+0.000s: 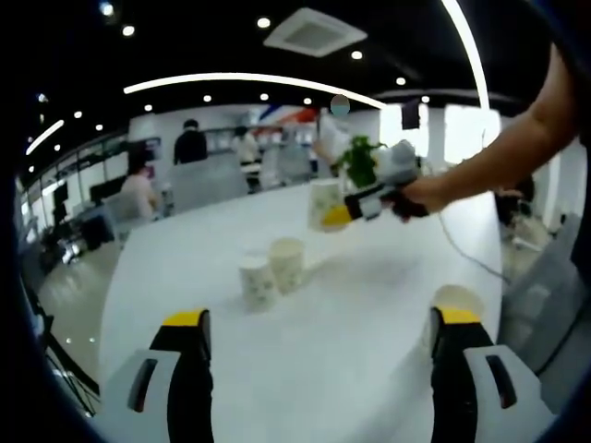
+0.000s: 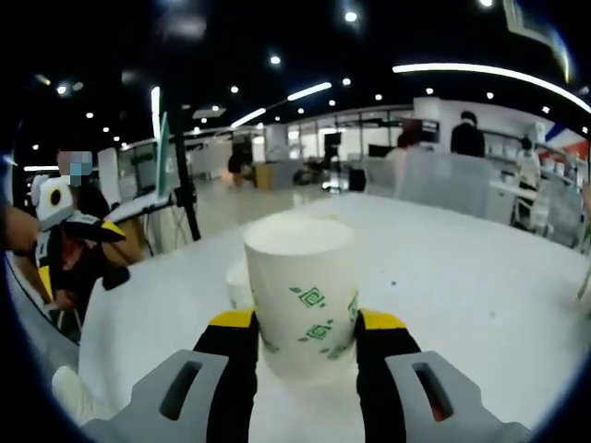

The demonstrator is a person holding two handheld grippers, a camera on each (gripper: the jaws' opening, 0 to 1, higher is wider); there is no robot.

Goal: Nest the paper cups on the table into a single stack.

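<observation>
Here the right hand-held gripper [image 2: 305, 346] was clamped on an upside-down paper cup [image 2: 303, 295] lifted above the white desk [image 2: 462, 277] — the left hand-held gripper [image 1: 319, 337] stood wide apart, holding nothing. Two more cups [image 1: 273, 269] sat together mid-desk, another cup [image 1: 459, 300] just beside the left one's right jaw.

left tool [image 1: 319, 337] jaws apart, right tool [image 2: 305, 337] — clamped, raised
</observation>
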